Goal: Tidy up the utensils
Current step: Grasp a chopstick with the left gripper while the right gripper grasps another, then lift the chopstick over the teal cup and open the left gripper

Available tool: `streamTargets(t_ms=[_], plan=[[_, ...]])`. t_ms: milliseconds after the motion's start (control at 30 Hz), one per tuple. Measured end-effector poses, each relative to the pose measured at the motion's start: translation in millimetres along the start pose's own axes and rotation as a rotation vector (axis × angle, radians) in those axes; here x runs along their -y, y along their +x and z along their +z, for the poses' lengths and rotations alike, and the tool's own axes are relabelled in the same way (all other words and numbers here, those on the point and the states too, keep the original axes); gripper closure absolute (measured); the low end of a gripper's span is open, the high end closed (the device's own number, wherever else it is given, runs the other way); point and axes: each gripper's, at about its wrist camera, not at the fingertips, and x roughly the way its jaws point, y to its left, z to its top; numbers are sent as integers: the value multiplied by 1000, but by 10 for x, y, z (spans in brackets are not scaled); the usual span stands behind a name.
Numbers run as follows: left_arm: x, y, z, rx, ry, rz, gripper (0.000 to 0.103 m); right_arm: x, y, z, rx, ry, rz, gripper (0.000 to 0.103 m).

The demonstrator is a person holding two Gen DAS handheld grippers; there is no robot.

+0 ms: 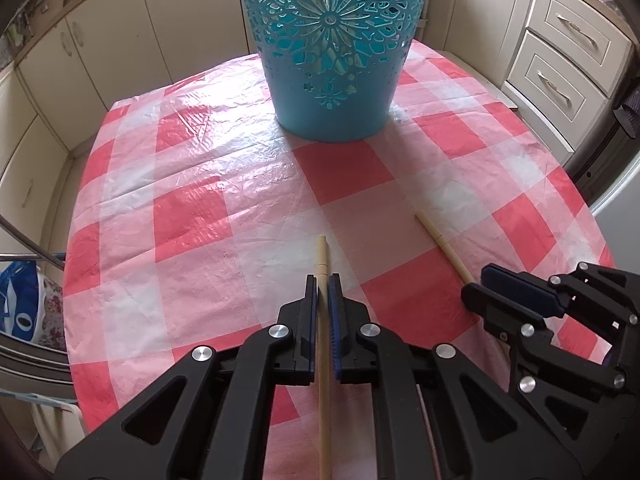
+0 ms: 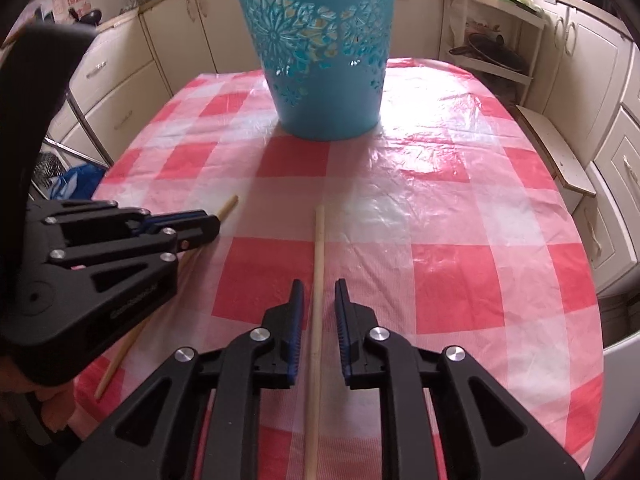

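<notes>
A turquoise perforated basket (image 1: 334, 44) stands upright at the far middle of the table; it also shows in the right wrist view (image 2: 322, 52). My left gripper (image 1: 323, 280) is shut on a wooden chopstick (image 1: 322, 340) that lies pointing toward the basket. My right gripper (image 2: 319, 286) is open with its fingers on either side of a second wooden chopstick (image 2: 317, 320), not touching it. In the left wrist view the right gripper (image 1: 476, 288) and its chopstick (image 1: 442, 244) are at the right. In the right wrist view the left gripper (image 2: 212, 220) and its chopstick (image 2: 228, 206) are at the left.
The table wears a red and white checked plastic cloth (image 1: 200, 184). Cream kitchen cabinets (image 1: 568, 52) surround it. A blue bag (image 1: 20, 308) sits beyond the left edge. A wire rack (image 2: 496, 52) with items stands at the back right.
</notes>
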Motion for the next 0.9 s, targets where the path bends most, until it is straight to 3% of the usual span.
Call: streamTargets(t_ms=[33, 233, 433, 567, 700, 900], plan=[[0, 0, -1, 1, 4, 0, 97, -21, 4, 1, -1, -15, -16, 97], [-83, -34, 5, 2, -26, -25, 98, -10, -52, 3, 2, 8, 12, 97], [-128, -6, 0, -8, -32, -23, 98, -79, 18, 14, -23, -61, -35, 97], [-151, -43, 27, 4, -52, -53, 98, -25, 22, 10, -11, -4, 16, 97], [-205, -188, 99, 59, -74, -70, 98, 103, -54, -87, 90, 107, 157, 97], [-283, -487, 224, 179, -107, -114, 98, 337, 10, -161, 97, 233, 204, 97]])
